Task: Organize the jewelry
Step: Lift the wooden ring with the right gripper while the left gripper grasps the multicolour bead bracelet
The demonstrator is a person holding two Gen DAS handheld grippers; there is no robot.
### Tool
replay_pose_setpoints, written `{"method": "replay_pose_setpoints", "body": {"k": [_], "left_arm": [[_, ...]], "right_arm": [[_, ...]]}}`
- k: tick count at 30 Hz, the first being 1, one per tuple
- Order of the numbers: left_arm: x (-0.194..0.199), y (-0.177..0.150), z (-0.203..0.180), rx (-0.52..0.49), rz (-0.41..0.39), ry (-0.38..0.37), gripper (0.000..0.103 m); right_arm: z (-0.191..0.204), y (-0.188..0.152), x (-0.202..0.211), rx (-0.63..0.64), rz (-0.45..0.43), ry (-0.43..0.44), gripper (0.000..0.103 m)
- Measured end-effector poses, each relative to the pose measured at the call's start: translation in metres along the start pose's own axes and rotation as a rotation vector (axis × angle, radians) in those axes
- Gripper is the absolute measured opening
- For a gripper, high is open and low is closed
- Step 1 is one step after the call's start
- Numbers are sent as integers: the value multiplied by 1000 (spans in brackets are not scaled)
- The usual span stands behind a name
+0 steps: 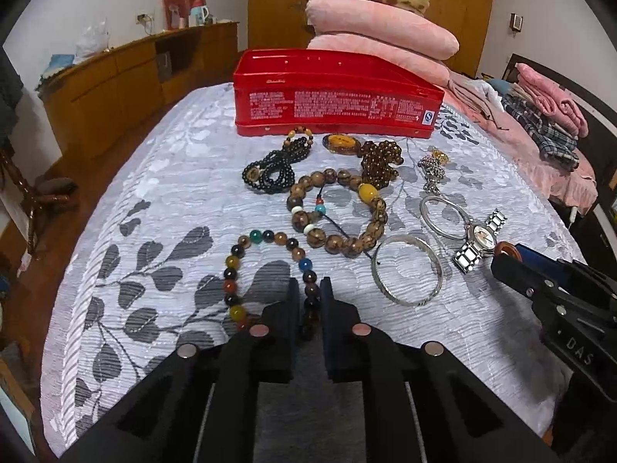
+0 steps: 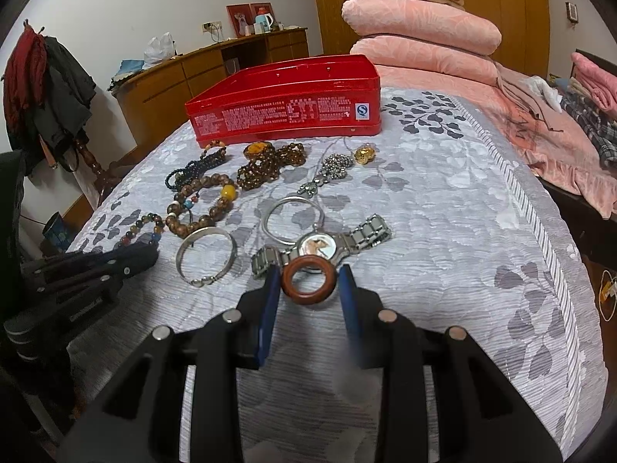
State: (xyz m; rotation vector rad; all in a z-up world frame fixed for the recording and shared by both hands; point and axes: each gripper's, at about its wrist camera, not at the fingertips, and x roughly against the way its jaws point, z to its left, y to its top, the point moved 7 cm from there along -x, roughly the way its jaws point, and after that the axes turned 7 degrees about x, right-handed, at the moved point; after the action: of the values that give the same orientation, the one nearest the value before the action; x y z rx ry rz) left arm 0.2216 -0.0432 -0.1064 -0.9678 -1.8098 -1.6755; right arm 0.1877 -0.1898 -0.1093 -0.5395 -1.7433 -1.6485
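Jewelry lies on a grey leaf-patterned bedspread (image 1: 162,200) in front of an open red tin (image 1: 335,96). My left gripper (image 1: 310,289) is shut on the near side of a multicoloured bead bracelet (image 1: 246,247). My right gripper (image 2: 310,281) is shut on a brown wooden ring (image 2: 310,283), low over the cover; it also shows in the left wrist view (image 1: 509,254). A silver watch (image 2: 327,245) lies just beyond the ring. A silver bangle (image 1: 407,270), a thin silver bangle (image 1: 443,216) and a big wooden bead bracelet (image 1: 339,212) lie between.
Nearer the tin (image 2: 285,104) lie a black bead string (image 1: 270,169), an amber pendant (image 1: 341,143) with brown beads, a rhinestone charm (image 1: 432,169) and a gold piece (image 2: 364,154). Pink folded quilts (image 1: 381,34) stand behind the tin. The bed edge falls off at left.
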Motion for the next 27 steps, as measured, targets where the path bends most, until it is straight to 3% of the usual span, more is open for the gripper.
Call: {"method": "replay_pose_setpoints", "body": {"k": [2,6,11,20,27], "left_arm": [[0,0,-1,2,-5,3,9],[4,2,9,76,-5,-65,8],[23,14,15,107,-58,-118,8],[50,60,19,140,-147,-209,8],[61,120,4,106,-237,-269,8]], "right_arm": [[-1,0,0,-2,4,-3,30],[-2,2,6,4,-8,-19,30],[-5,17,16,21,-47,-26,30],[-10,76,23,59,-123,-3,30],[-17,140,18,74,-179,19,30]]}}
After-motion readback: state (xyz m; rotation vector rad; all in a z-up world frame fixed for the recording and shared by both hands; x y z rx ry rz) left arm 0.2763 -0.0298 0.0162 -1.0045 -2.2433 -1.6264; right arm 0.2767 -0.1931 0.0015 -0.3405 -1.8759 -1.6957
